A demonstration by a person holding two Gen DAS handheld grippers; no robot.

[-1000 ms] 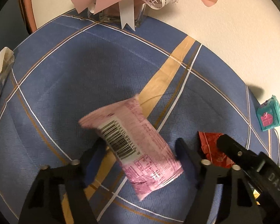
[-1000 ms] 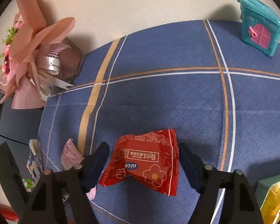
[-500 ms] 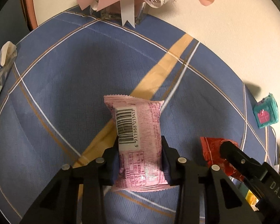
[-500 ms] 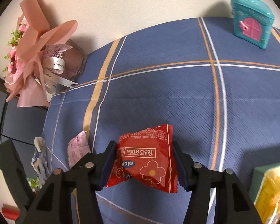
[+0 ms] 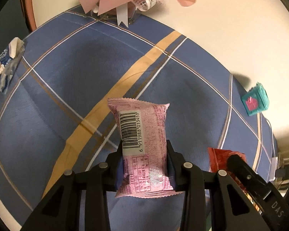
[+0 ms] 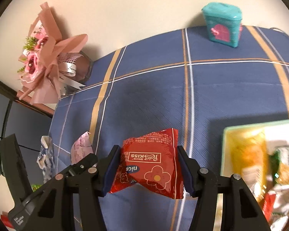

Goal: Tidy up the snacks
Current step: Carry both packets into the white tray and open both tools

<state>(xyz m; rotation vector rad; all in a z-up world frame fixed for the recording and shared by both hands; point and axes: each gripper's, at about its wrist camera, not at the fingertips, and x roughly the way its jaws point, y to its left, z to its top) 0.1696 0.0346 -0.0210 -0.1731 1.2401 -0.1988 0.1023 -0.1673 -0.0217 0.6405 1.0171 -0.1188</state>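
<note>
Left gripper [image 5: 144, 165] clamped on a crinkled pink foil packet [image 5: 142, 146] bearing a barcode; right gripper [image 6: 147, 170], having just narrowed, clamped on a glossy red pillow-shaped packet [image 6: 150, 163], both above the blue woven plaid tablecloth [image 6: 221, 88].

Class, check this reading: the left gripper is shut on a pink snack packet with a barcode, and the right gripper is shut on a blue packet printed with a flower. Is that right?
Not quite. The right gripper is shut on a red packet, not a blue one; the right wrist view shows it. The rest holds: the left gripper is shut on the pink snack packet.
</note>
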